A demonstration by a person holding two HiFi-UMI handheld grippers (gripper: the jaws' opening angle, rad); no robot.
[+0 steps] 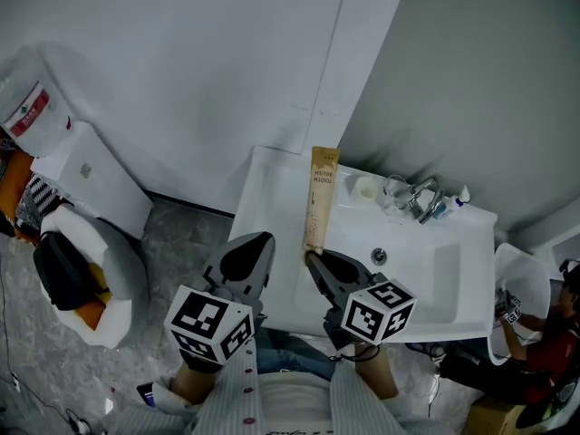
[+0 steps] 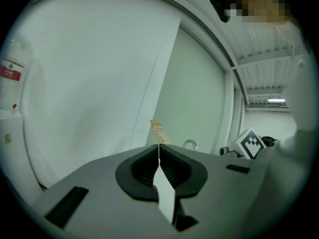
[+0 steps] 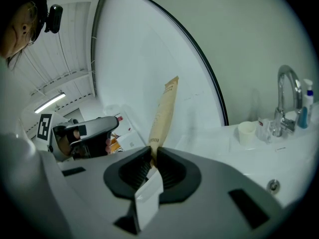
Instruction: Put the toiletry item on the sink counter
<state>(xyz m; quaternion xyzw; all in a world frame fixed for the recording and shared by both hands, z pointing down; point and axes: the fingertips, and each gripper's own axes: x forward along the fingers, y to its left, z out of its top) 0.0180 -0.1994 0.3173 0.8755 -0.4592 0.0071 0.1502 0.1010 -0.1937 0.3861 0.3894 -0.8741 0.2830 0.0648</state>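
R gripper (image 1: 311, 256) (image 3: 152, 151) clamped the lower end of tan cardboard toothbrush box (image 1: 320, 198) (image 3: 163, 113), held over left ledge of white ceramic sink counter (image 1: 272, 202). L gripper (image 1: 261, 238) (image 2: 159, 148) was closed, empty. Best judged: lay box flat on bare ledge, short of small white cup (image 1: 365, 188), then release.

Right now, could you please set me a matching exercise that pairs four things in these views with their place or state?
Things:
1. toothbrush box
2. left claw
3. white cup
4. faucet

Places or states:
a. shut, with nothing in it
b. chrome, with a curved spout
c. held by one end in the right claw
d. standing on the counter, between box and faucet

Pairs: 1-c, 2-a, 3-d, 4-b
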